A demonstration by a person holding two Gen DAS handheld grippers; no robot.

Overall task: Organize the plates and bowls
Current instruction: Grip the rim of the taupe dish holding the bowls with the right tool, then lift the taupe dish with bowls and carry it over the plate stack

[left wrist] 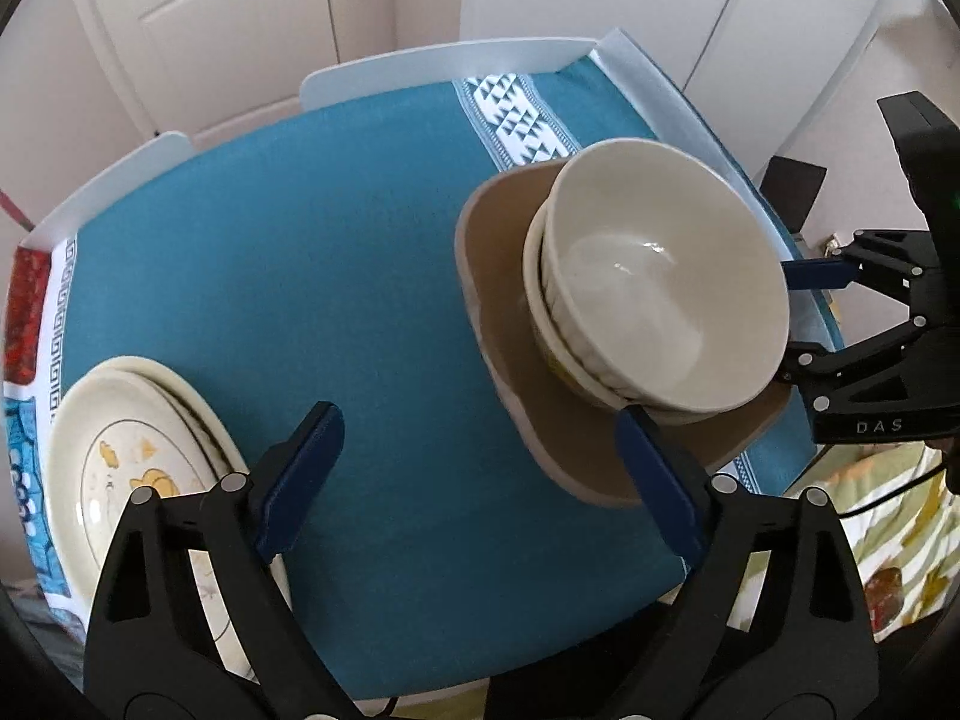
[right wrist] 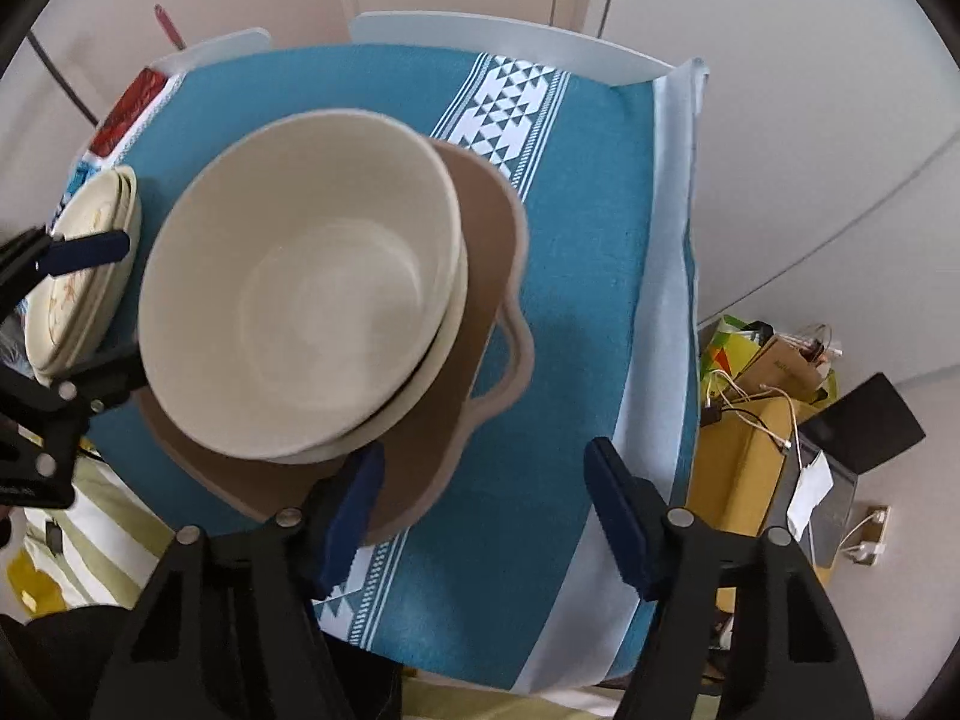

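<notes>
Soft daylight filling both views, glare glinting inside the bowl (left wrist: 660, 282), right-wrist view blurring the bowl, fisheye bending the table (left wrist: 300, 276) edges, dark vignette framing corners

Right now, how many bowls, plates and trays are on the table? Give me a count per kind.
Cream bowls: 2 visible, nested, standing on the tray; the edges between them are hard to separate.
Cream plates: 2, stacked near the table's left edge, the top one with a yellow print.
Brown tray: 1.
Total: 5.
</notes>
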